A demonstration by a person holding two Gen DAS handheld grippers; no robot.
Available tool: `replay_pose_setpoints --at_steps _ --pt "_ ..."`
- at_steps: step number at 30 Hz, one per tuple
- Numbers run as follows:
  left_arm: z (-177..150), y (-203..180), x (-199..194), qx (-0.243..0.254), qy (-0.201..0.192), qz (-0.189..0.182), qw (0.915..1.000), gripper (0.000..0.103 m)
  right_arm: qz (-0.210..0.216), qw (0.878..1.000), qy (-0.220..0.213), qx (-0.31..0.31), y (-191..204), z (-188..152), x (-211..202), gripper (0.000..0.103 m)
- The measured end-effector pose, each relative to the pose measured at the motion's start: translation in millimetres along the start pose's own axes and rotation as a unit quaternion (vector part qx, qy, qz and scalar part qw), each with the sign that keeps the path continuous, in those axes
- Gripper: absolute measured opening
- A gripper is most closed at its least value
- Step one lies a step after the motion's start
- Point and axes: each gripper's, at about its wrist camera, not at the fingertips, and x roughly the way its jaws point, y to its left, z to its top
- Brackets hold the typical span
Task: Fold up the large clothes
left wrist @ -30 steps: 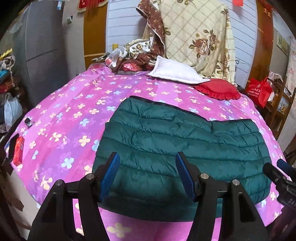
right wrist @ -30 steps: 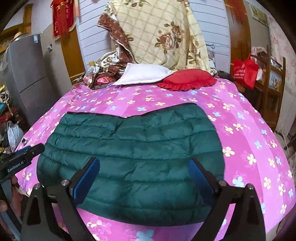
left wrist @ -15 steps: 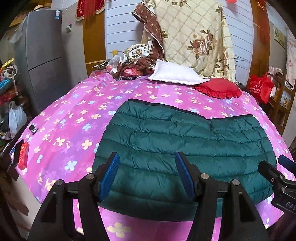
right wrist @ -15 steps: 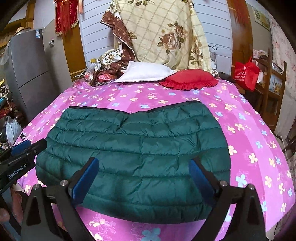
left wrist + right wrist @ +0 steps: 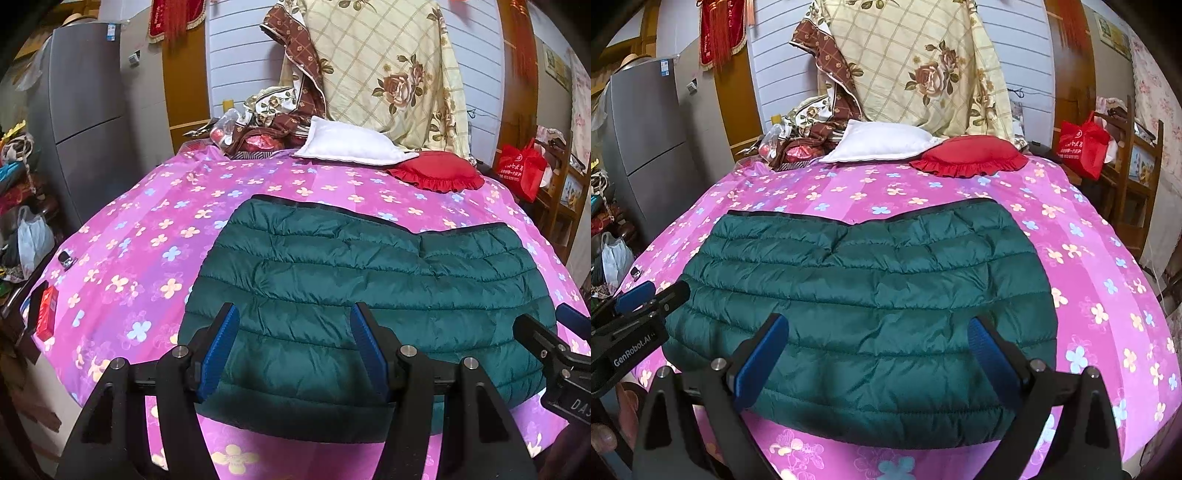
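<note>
Little has moved since the earlier frames: both views show only a slight change of framing, with more of the bed's near edge visible than a second before, and the jacket lies unchanged. Left wrist view: the left tongs (image 5: 293, 349) hover above the near left part of the green quilted jacket (image 5: 369, 295), jaws standing moderately apart with nothing between the blue pads and no contact with the cloth. The jacket lies flat on the pink flowered bedspread (image 5: 147, 229), folded into a wide, compact block with its dark-trimmed edge toward the far side; judged from its shape, at least one fold is already made. The right tongs (image 5: 554, 343) show at the right edge, just off the jacket's right end. A white pillow (image 5: 347, 144) and a red cushion (image 5: 437, 173) sit well clear at the head of the bed. Right wrist view: the right tongs (image 5: 879, 354) hover over the jacket's (image 5: 868, 288) near hem, jaws wide apart and empty. The left tongs (image 5: 646, 299) show at the left, beside the jacket's left end. Assessment: both tools are held off the garment, one toward each end, likely in readiness to take the two ends or near corners together for a further fold; the padding is thick and slippery-looking, so a shallow pinch may slip.
</note>
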Motion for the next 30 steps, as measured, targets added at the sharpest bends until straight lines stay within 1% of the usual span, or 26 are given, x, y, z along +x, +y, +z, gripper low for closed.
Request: replay_pose_setpoints --at_steps 11,30 --pt "-3.1 -0.8 6.4 -0.001 0.004 -0.002 1.0000 0.044 -0.007 1.000 0.009 0.002 1.0 1.1 9.0 0.100" --pt "-4.6 -5.6 8.9 0.003 0.005 -0.004 1.0000 0.044 -0.003 1.000 0.012 0.005 1.5 -0.5 12.9 0.100"
